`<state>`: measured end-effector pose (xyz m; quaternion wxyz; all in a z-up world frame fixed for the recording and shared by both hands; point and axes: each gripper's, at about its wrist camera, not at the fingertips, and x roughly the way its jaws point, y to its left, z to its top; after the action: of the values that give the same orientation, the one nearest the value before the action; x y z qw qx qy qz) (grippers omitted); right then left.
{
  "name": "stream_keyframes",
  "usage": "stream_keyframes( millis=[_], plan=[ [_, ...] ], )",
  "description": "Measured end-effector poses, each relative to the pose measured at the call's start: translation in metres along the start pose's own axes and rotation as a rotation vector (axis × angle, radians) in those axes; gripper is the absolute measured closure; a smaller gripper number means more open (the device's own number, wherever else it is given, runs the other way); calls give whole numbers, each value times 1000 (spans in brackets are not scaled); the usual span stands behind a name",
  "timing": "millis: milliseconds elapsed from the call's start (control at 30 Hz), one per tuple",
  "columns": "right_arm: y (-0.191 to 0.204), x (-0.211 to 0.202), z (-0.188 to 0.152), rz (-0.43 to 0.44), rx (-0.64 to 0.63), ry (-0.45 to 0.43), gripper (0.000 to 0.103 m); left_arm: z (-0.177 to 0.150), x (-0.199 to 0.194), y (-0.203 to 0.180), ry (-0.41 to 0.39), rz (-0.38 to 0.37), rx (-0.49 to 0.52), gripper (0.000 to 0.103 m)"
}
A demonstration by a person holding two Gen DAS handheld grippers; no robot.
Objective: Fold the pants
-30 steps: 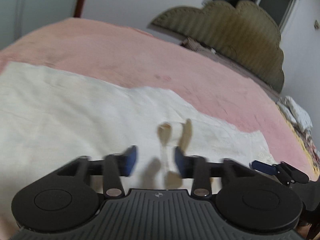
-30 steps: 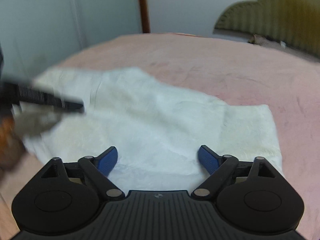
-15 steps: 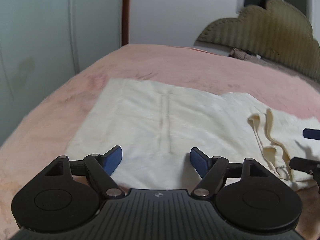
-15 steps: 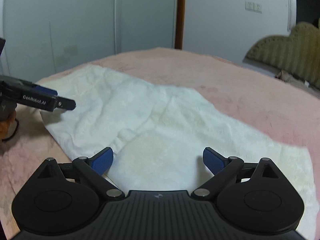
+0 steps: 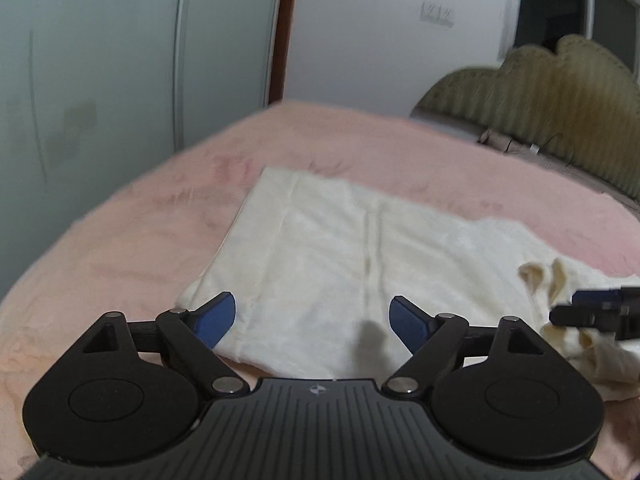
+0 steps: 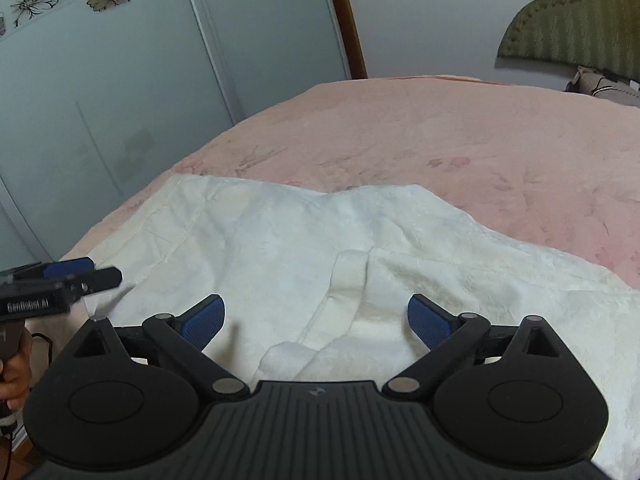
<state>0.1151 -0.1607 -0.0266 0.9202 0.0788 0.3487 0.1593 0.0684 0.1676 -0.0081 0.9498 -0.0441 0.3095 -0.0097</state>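
Note:
Cream-white pants point(image 5: 340, 264) lie spread on a pink bedspread point(image 5: 140, 232). In the left wrist view my left gripper point(image 5: 312, 320) is open and empty over the leg-cuff end near the bed's edge. The drawstring waist point(image 5: 560, 320) bunches at the right, where the right gripper's tips point(image 5: 592, 312) show. In the right wrist view my right gripper point(image 6: 316, 320) is open and empty above the pants point(image 6: 320, 248), over a raised fold. The left gripper point(image 6: 60, 280) shows at the left edge.
The pink bedspread point(image 6: 460, 140) stretches beyond the pants. A padded olive headboard point(image 5: 560, 92) stands at the far right. Pale sliding wardrobe doors point(image 6: 140, 60) line the left side past the bed's edge. A hand point(image 6: 12, 368) holds the left gripper's handle.
My left gripper has opened wide and swung left from the drawstring to the cuff end. My right gripper has stayed open and shifted along the pants toward the middle.

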Motion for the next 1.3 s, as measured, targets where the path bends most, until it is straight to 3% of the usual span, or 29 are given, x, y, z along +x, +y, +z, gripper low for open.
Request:
stream_keyframes(
  millis=[67, 167, 233, 367, 433, 533, 667, 833, 1033, 1167, 1300],
  plan=[
    [-3, 15, -6, -23, -24, 46, 4, 1, -4, 2, -19, -5, -2, 16],
    [20, 9, -8, -123, -100, 6, 4, 4, -13, 9, -37, -18, -36, 16],
    [49, 1, -11, -134, -210, -55, 4, 7, -16, 19, -24, -43, -102, 16],
    [126, -6, -33, -109, -568, -174, 4, 9, -21, 43, 16, -124, -274, 15],
    [154, -1, -46, -72, -702, -184, 4, 9, -22, 54, 36, -159, -358, 10],
    [177, 18, -60, -63, -811, -147, 4, 4, -20, 70, 83, -206, -477, 9],
    [191, 39, -69, -165, -922, -173, 4, -7, -7, 85, 162, -320, -629, 8],
    [197, 63, -57, -257, -946, -212, 0, -11, 14, 92, 170, -435, -784, 1],
    [189, 57, -41, -281, -836, -297, 0, 3, 40, 78, 156, -465, -794, 1],
    [180, 35, -25, -213, -744, -310, 0, 12, 56, 65, 101, -444, -766, 1],
    [163, 6, -9, 13, -661, -260, 0, 12, 60, 59, 70, -425, -731, 7]
  ],
)
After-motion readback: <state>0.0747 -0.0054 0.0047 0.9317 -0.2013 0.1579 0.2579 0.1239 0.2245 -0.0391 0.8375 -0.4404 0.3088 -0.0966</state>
